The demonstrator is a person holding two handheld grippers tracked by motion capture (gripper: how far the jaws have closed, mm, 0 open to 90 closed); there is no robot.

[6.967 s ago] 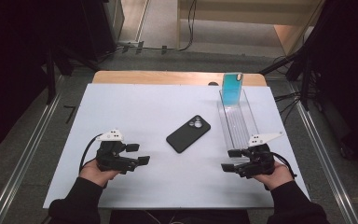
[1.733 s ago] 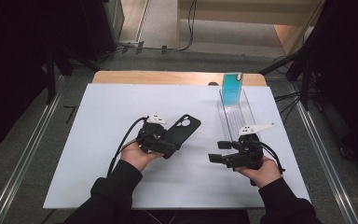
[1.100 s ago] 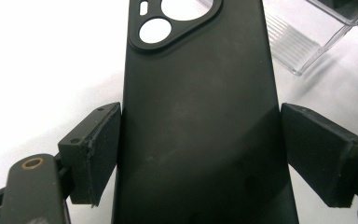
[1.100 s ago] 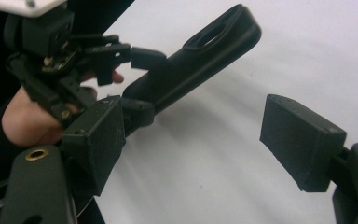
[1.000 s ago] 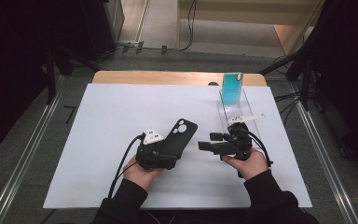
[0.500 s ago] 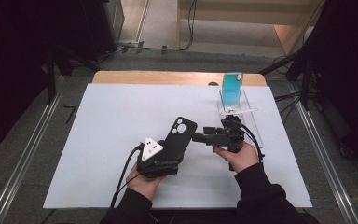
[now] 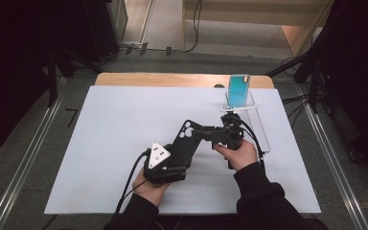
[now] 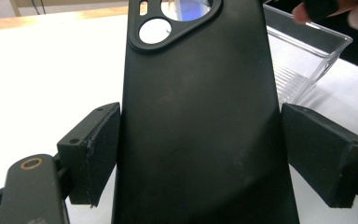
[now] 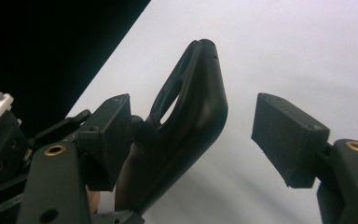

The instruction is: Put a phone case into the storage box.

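**Taking the case by its top end**

Our left gripper (image 7: 172, 165) clamps the black phone case (image 7: 184, 143) across its width near the bottom end; in the left gripper view both pads (image 8: 93, 151) press on its long edges, and the case (image 8: 200, 112) stands up and away from us, camera cut-out on top. Our right gripper (image 7: 202, 131) comes in from the side at the camera end. In the right gripper view its jaws have just been closing, with the top corner of the case (image 9: 186, 121) between them: the left pad (image 9: 109, 140) sits against the case's back, while the right pad (image 9: 286, 137) stands apart from it, so this gripper is not clamped yet.

To do this well, we judge that the left grip should hold firm and steady while the right jaws close squarely over the rim beside the cut-out, not on the thin bridge around it, which looks as if it could flex or slip. We should bring the far pad in slowly and let go on the left only once both right pads bear.

The case is held just above the white table (image 7: 110, 124), near its middle. To the right lies a clear tray (image 7: 256, 124) with a teal phone (image 7: 238, 89) standing at its far end. Beyond the table's wooden edge (image 7: 172, 79) are grey floor, cables and dark stands.
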